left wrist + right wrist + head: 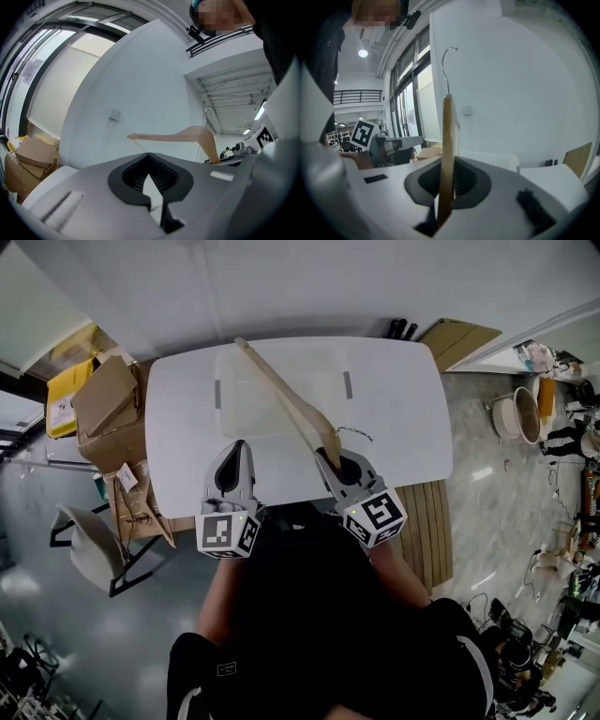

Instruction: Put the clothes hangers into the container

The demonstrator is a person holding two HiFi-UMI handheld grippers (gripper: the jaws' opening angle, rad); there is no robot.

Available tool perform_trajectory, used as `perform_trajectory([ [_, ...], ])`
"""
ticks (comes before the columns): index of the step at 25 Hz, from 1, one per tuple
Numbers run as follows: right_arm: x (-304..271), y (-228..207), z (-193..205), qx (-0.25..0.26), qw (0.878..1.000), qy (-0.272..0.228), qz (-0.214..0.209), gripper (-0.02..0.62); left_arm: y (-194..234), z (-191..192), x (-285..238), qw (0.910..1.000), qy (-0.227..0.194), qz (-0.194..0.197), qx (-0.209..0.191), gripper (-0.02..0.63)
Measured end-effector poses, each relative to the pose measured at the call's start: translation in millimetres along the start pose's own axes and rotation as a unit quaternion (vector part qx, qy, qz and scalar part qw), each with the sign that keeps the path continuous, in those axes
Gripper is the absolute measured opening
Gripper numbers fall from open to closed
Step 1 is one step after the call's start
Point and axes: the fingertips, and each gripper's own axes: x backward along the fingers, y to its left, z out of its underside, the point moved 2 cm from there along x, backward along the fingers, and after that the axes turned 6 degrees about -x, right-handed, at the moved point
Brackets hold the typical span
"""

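A wooden clothes hanger (286, 395) with a metal hook (356, 433) lies slanted over the clear plastic container (234, 413) on the white table (412, 418). My right gripper (330, 457) is shut on the hanger's near end. In the right gripper view the hanger (447, 136) stands edge-on between the jaws of that gripper (446, 164), with its hook (448, 65) pointing up. My left gripper (235, 448) hovers over the table's near edge, left of the hanger. Its jaws look shut with nothing in them. The left gripper view shows the hanger (187, 136) beyond that gripper (149, 155).
Cardboard boxes (108, 404) and a yellow bin (64, 390) stand left of the table, with a white chair (89, 549) on the floor below them. A slatted wooden panel (436, 521) lies to the right. A brown board (459, 338) leans behind the table.
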Motion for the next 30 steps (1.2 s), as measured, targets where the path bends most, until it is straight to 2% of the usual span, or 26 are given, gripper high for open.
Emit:
perform_trajectory([
  [30, -43, -66, 22, 0.013, 0.994, 0.086, -0.059, 0.02, 9, 17, -54, 0.999, 0.022, -0.039, 0.001, 0.003],
])
